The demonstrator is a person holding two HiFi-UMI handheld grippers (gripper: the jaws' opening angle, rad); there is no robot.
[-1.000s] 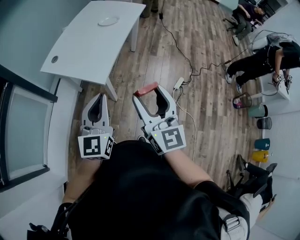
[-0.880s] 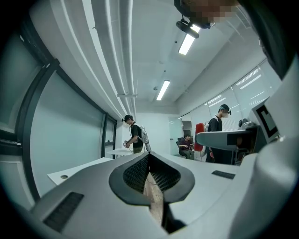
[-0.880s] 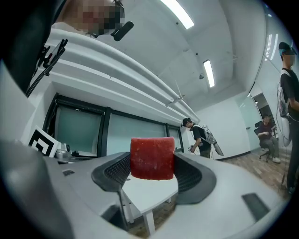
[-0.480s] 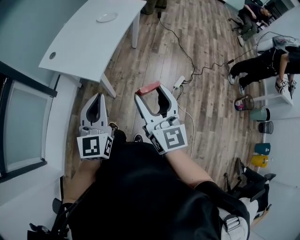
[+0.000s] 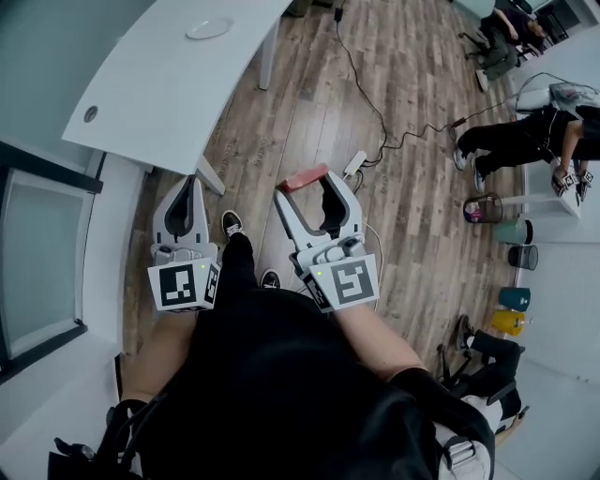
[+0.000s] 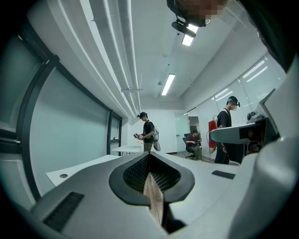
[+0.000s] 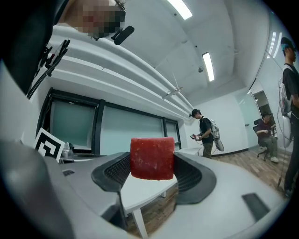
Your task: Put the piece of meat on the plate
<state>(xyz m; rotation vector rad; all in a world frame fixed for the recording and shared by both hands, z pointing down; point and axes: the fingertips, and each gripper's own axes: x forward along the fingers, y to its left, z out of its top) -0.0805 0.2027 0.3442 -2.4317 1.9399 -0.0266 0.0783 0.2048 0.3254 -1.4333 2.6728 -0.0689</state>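
Clamping a red block of meat [image 5: 301,178], the right gripper [image 5: 307,187] hangs near the white table [image 5: 159,89] bearing a round white plate [image 5: 208,28]. The left gripper [image 5: 187,184] has its jaws together, empty.

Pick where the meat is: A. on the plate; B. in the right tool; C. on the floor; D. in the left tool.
B: the right tool is shut on the red piece of meat, as the right gripper view shows.
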